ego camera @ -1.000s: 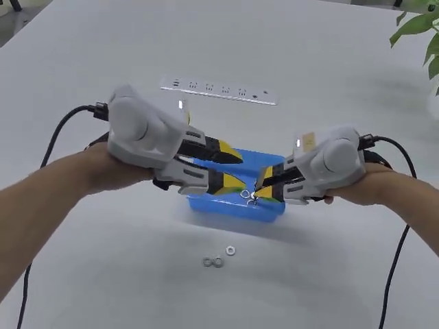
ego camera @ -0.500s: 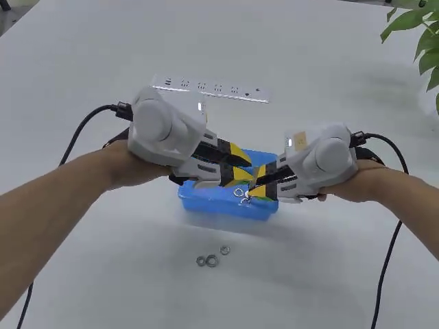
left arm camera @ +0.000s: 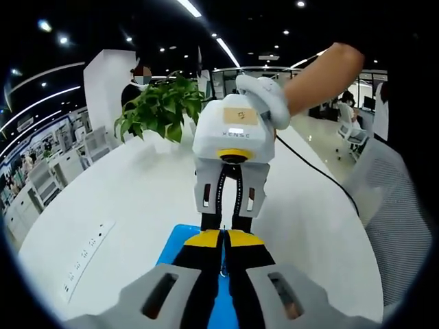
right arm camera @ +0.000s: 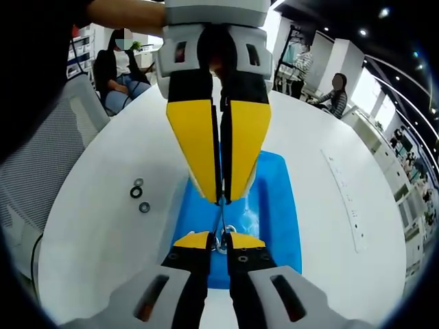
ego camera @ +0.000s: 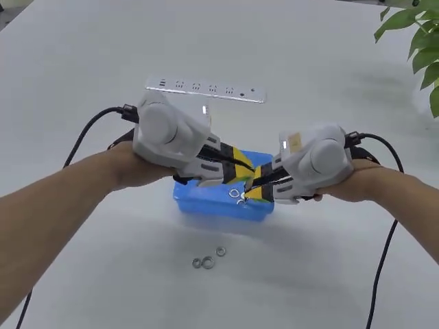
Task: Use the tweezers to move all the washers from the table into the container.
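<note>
Over the blue container (ego camera: 206, 204), a thin pair of tweezers (right arm camera: 221, 216) points down at a washer (right arm camera: 229, 229) gleaming just beside its tip. Whether that washer is pinched or already lies on the container's floor cannot be told. From the head view, two small rings glint at the same spot, above the container's near edge.

The left tongs (left arm camera: 223, 241) are pressed fully together on the upper part of the tweezers, with the steel running out from between their yellow ends. The right tongs (right arm camera: 221, 241), facing them nose to nose, are drawn to a narrow slit with the tweezers' lower end caught in it. Both of the person's hands are thus working the one tool.

On the white desk (ego camera: 329, 82), in front of the container and well apart from it, three washers (ego camera: 208, 260) lie close together. Two are touching or nearly so, and the third is just beside them. Beyond the container a white power strip (ego camera: 206, 90) lies flat, and a leafy plant (ego camera: 411, 34) leans in at the far corner.

By the look of it, the job is partly done. One delivery appears to be at the point of release over the container, and at least one washer seems to be in already. The three on the desk are left to fetch, likely one trip each.
</note>
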A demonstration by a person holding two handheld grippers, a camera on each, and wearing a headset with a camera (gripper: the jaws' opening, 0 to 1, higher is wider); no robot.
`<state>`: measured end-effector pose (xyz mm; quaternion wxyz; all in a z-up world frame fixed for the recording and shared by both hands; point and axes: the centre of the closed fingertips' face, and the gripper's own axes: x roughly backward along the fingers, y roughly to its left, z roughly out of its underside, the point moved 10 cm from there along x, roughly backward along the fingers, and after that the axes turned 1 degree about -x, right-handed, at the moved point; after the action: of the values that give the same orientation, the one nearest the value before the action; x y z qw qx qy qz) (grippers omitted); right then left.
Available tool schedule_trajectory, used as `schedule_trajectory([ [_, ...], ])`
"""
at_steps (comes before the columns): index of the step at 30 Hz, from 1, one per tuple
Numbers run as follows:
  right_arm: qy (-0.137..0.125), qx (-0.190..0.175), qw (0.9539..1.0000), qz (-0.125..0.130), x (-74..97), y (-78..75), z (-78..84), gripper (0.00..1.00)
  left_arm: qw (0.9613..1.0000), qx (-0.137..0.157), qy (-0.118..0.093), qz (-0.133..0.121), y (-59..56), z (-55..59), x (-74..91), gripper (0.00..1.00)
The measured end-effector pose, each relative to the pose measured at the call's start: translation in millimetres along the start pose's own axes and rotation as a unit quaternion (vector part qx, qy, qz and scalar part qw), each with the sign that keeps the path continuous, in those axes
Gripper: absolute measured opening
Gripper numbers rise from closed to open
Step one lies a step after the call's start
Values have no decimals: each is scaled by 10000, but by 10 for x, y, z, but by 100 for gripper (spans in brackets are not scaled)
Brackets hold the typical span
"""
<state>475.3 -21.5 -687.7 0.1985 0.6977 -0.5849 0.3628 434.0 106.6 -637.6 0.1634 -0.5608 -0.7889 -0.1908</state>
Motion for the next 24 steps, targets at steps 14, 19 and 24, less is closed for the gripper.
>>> schedule_trajectory([
  [14,-3,-17,10000,36,51,18,-23,12,9999,-95,-40,23,-18,-69,20,4],
  [19,-5,-57,10000,58,84,37,-32,13,9999,-71,-84,18,-15,-113,43,4],
  [24,-30,-108,9999,110,135,62,-53,14,9999,-43,-116,49,-24,-164,65,4],
])
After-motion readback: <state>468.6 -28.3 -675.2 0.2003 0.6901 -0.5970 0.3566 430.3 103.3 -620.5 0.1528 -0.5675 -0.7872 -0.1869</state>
